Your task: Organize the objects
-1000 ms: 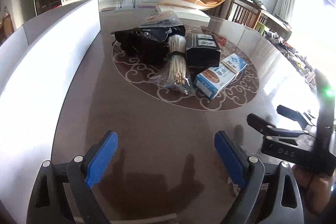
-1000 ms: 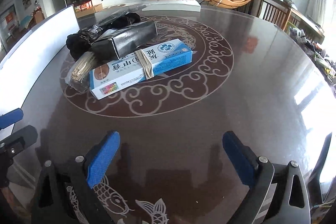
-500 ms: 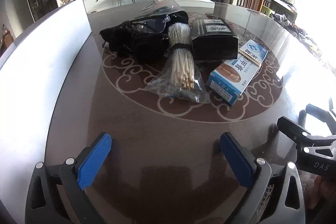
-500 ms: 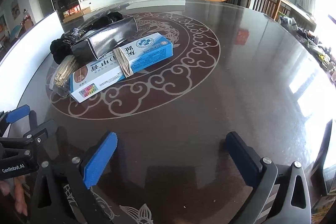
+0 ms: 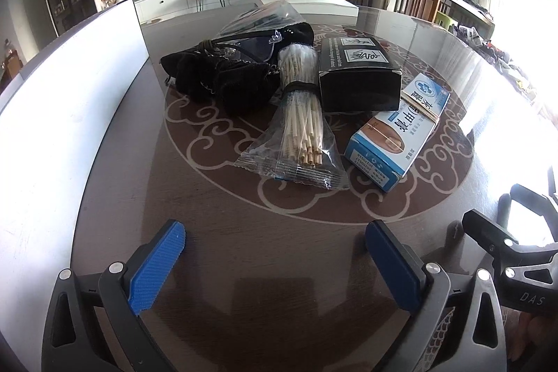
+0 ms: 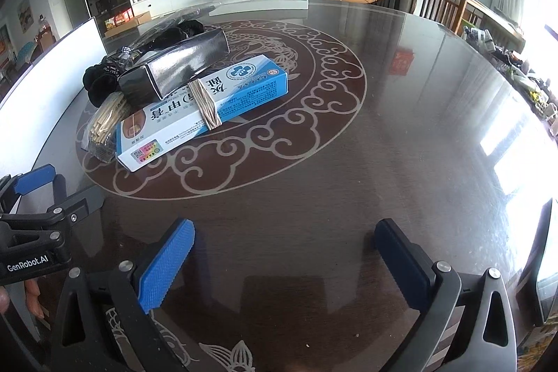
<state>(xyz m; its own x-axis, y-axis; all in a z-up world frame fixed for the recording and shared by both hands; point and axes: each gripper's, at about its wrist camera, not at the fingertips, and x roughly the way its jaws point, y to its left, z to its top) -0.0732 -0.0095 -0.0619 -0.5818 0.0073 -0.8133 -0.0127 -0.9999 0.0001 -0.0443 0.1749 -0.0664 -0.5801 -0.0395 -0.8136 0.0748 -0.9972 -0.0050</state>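
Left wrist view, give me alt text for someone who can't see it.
An open hand-held gripper with blue pads hovers over a dark patterned round table, facing a cluster: clear packet of wooden sticks, black cardboard box, blue-and-white carton, black fabric pouch.

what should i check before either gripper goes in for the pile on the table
1. Left gripper open and holding nothing: ok.
2. Right gripper open and holding nothing: ok.
3. Path from left gripper to the stick packet free of obstacles: ok, bare table between them.
4. Items separated for a clean single grasp: not ok; the black box leans on the blue box, and the packet lies against the black pouch.
5. Rubber band on the blue box intact: ok.
6. Where each item should go: cannot tell; no bin or tray identified.
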